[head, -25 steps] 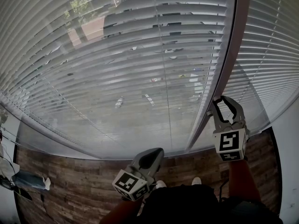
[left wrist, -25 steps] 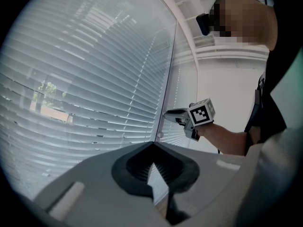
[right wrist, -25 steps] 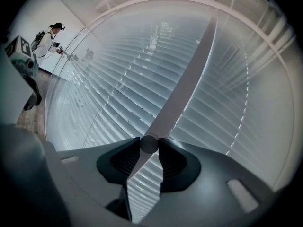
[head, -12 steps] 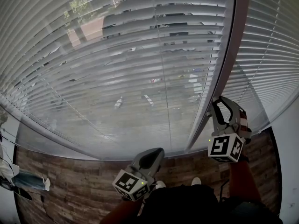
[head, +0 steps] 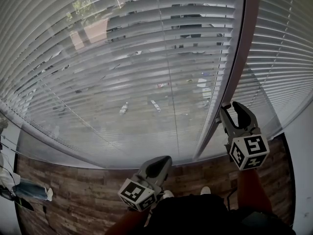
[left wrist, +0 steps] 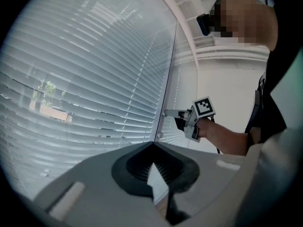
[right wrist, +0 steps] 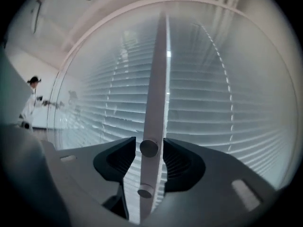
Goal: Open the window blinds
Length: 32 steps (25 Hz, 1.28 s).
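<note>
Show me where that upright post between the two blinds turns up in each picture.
Head view: the post curves from top right down to bottom centre.
Left gripper view: thin upright line right of centre.
Right gripper view: dead centre.
Shared landmark: the right gripper, whose jaws have just been opening around a knob on the post.

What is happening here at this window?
A person stands at the window blinds with tongs in each hand. The right tongs sit around a round knob on the vertical frame bar; they have just been opening and do not press it. The left tongs hang back, shut and empty.
</note>
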### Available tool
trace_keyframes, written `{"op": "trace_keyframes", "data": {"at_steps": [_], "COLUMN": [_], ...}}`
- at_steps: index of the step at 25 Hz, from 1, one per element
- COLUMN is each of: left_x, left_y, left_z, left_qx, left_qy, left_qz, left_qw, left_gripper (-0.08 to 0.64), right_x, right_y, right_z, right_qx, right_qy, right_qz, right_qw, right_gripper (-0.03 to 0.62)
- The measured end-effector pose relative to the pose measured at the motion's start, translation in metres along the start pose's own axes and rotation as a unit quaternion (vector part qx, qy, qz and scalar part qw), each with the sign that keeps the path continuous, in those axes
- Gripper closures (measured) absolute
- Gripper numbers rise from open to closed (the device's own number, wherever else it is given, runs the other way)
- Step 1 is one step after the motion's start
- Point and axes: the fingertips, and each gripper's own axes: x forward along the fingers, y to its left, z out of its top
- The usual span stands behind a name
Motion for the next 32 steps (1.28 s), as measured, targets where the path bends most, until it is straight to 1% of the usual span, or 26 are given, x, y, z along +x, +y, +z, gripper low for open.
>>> {"op": "trace_keyframes", "data": {"at_steps": [2,4,6,9,11,13,17,20,22,25,29,32], "left_x": [-0.0002,-0.0006,-0.0006,-0.0011,-0.0015,-0.0018,-0.0027,-0.0031,-0.0034,-0.0036,-0.0038,-0.0046], "left_y": [-0.001,-0.0017,-0.0012,-0.0001,-0.0001,-0.0003,-0.0002,-0.0018,-0.0019,-0.0024,-0.0024,-0.0023], "left_z": [0.0028,0.0052,0.0053,0.0051,0.0054,0.0055,0.0056,0.0063,0.0061,0.0064,0.0067,0.0076], "left_qx": [-0.002,-0.004,0.001,0.004,0.004,0.004,0.002,0.001,-0.001,-0.001,-0.004,0.001], "left_qy": [0.001,0.002,0.003,0.007,0.007,0.008,0.011,0.004,0.006,0.007,0.004,0.007], "left_qz": [0.0,0.0,0.0,0.002,0.002,0.002,0.004,0.0,0.001,0.0,-0.001,0.001], "left_qw": [1.0,1.0,1.0,1.0,1.0,1.0,0.9999,1.0,1.0,1.0,1.0,1.0], "left_gripper": [0.56,0.56,0.56,0.56,0.56,0.56,0.56,0.56,0.56,0.56,0.56,0.56], "right_x": [0.0006,0.0011,0.0023,0.0049,0.0057,0.0058,0.0059,0.0056,0.0055,0.006,0.0065,0.0068], "right_y": [-0.0013,-0.0008,-0.0011,-0.0014,-0.0023,-0.0029,-0.0028,-0.002,-0.0018,-0.0013,-0.0009,-0.0003], "right_z": [-0.0001,0.0005,-0.0009,-0.0044,-0.0054,-0.0056,-0.0055,-0.0049,-0.0048,-0.005,-0.0053,-0.005], "right_qx": [0.072,0.108,0.114,0.113,0.11,0.105,0.086,0.059,0.035,-0.014,-0.068,-0.101], "right_qy": [-0.003,-0.003,-0.002,0.002,0.005,0.007,0.015,0.019,0.022,0.028,0.036,0.04], "right_qz": [0.015,0.022,0.02,0.016,0.012,0.009,0.01,0.006,0.001,-0.008,-0.017,-0.023], "right_qw": [0.997,0.994,0.993,0.994,0.994,0.994,0.996,0.998,0.999,0.999,0.997,0.994], "right_gripper": [0.407,0.415,0.417,0.42,0.437,0.439,0.44,0.442,0.443,0.445,0.445,0.445]}}
